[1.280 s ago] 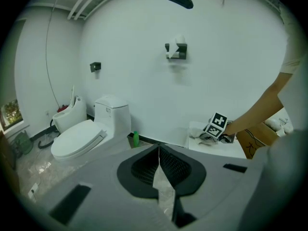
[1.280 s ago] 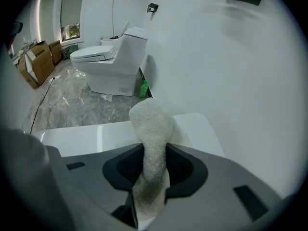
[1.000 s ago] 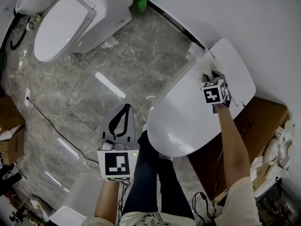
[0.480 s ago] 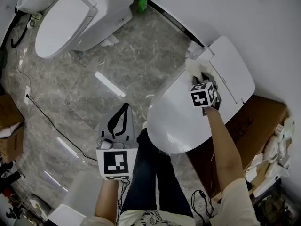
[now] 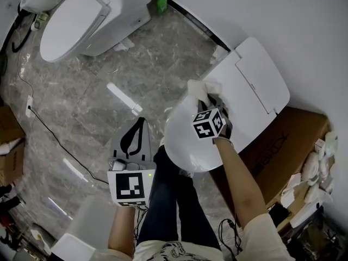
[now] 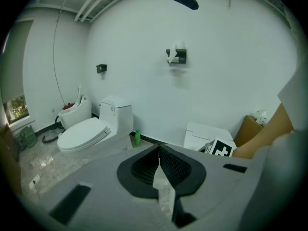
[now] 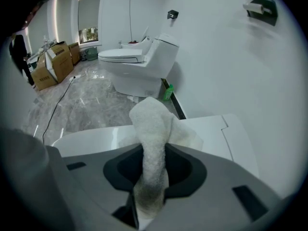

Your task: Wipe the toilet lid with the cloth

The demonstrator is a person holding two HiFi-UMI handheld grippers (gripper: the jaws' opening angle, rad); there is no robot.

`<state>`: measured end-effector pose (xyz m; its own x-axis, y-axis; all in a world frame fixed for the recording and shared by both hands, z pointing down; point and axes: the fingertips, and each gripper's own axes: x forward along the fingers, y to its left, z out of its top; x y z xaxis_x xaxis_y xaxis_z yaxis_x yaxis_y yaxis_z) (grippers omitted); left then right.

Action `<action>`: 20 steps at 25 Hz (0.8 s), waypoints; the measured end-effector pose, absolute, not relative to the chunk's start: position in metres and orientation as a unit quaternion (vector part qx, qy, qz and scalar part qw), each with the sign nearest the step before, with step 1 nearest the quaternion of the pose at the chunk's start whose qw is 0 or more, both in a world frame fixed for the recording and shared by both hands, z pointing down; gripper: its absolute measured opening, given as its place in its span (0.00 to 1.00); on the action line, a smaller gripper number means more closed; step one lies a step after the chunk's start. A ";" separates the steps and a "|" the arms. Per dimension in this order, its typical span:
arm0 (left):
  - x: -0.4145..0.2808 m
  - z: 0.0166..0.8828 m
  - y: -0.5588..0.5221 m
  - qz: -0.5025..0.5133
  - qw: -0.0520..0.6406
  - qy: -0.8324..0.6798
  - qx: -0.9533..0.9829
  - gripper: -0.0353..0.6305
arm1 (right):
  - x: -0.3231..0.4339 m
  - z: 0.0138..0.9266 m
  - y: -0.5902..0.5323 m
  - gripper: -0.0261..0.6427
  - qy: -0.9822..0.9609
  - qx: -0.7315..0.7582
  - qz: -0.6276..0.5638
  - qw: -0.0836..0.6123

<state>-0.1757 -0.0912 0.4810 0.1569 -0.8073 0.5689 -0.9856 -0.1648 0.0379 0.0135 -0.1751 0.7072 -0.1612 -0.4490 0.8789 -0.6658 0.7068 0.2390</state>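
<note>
right gripper (image 5: 211, 106) slid from the far end to the toilet lid's (image 5: 187, 140) left rim, clamped on the cloth (image 5: 199, 88) there — may overrun the edge, losing contact; left gripper (image 6: 159, 165) closed, empty.

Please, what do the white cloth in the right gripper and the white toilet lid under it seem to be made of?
The white fuzzy cloth looks like terry or fleece fabric: nappy surface, soft folds where the right gripper pinches it. The white oval toilet lid is probably hard glossy plastic: smooth, with a light sheen.
</note>
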 end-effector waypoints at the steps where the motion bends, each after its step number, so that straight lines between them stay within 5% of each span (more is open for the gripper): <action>1: -0.174 0.480 -0.089 0.215 0.206 -0.613 0.732 0.07 | 0.010 0.708 -0.167 0.19 -0.757 0.366 0.102 0.532; 20: -0.195 0.471 -0.045 0.218 0.205 -0.637 0.710 0.07 | -0.052 0.714 -0.013 0.19 -0.797 0.265 0.082 0.537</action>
<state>-0.1954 -0.0450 0.4710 0.0918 -0.8154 0.5715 -0.9946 -0.1032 0.0125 -0.0516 -0.0126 0.7139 -0.2825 -0.3345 0.8991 -0.5107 0.8458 0.1542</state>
